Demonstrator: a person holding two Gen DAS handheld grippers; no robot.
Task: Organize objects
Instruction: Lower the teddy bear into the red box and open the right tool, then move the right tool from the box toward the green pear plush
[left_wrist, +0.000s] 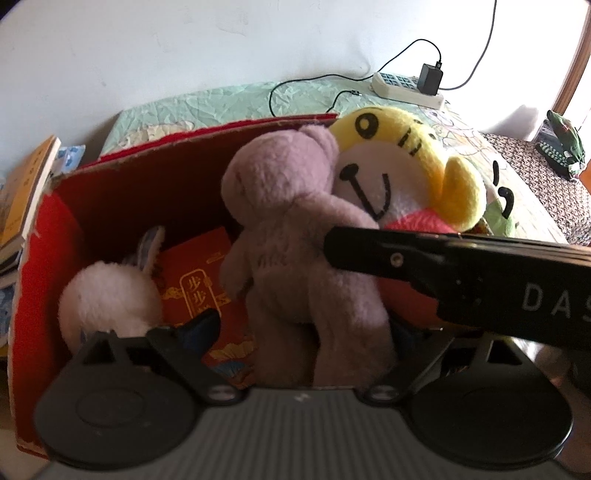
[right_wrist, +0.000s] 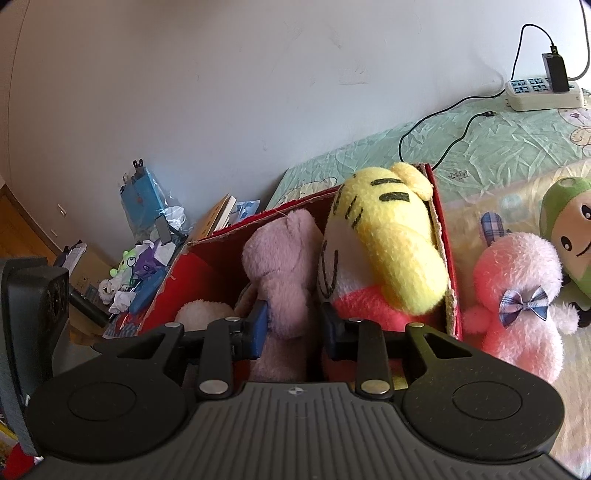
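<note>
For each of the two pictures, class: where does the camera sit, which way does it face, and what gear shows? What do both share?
Left wrist: on the left gripper, looking down into the red box; its open fingers flank the purple bear, and the right gripper's finger crosses in.
Right wrist: on the right gripper, facing the box and wall, pinching the bear.
Shared: bear, yellow plush, power strip.

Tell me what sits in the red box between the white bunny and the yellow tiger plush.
The purple bear stands between the white bunny and the yellow tiger plush inside the red box; the left wrist view shows it best.
</note>
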